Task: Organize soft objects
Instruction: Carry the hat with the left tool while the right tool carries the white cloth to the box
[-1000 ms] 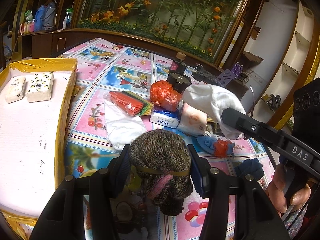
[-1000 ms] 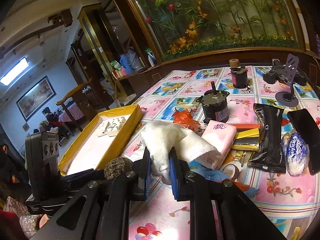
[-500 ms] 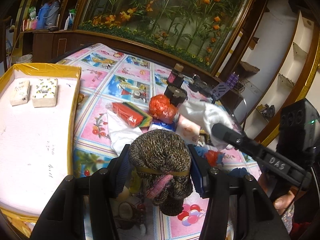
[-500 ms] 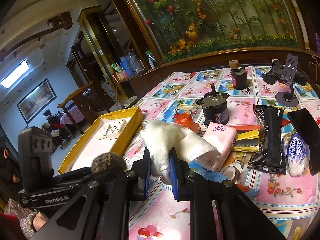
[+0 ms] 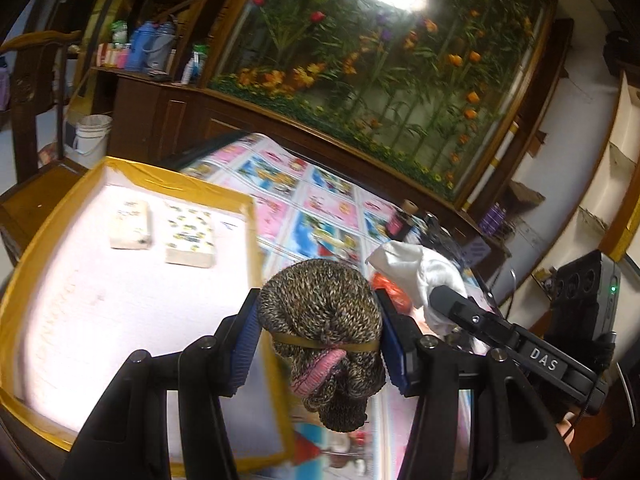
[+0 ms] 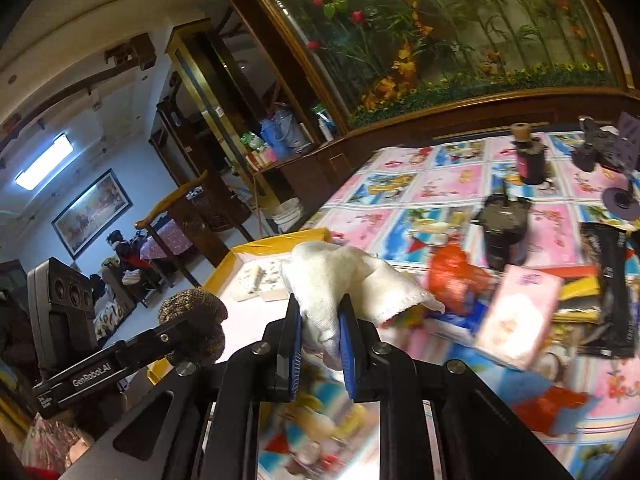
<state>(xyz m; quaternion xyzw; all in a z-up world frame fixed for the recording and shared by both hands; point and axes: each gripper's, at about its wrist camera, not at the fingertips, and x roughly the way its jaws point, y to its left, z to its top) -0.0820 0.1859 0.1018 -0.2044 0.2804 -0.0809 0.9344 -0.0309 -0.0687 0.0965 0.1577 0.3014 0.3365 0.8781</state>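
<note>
At your far left sits the yellow-rimmed tray point(image 5: 236, 196), white inside, with 2 tissue packs lying side by side near its far end: a plain cream tissue pack point(image 5: 131, 230) and a lemon-print tissue pack point(image 5: 191, 238) just beside it (their print is too small to read). Faint handwriting runs along the tray floor, blurred past reading.

Your left gripper point(image 5: 316, 340) is clenched on the knitted brown bundle point(image 5: 320, 312), which is bound by a rubber band with a pink knit edge poking out; the bundle hangs above the tray's right rim, over the cartoon-print tablecloth point(image 5: 320, 200). From the right wrist view its side bar reads "GenRobot.AI".

Further right, your right gripper point(image 6: 320, 344) is squeezed tight on the white cloth point(image 6: 332, 276), whose loose end flops to the right. Seen from the left wrist, the bar of that tool reads "DAS".

Beyond the cloth, crowded together on the table, lie an orange plastic bag point(image 6: 452, 276), a pink tissue pack point(image 6: 516, 316) with unreadable print, a dark motor point(image 6: 504, 228), a black snack wrapper point(image 6: 608, 280) and a black spool point(image 6: 530, 160).
</note>
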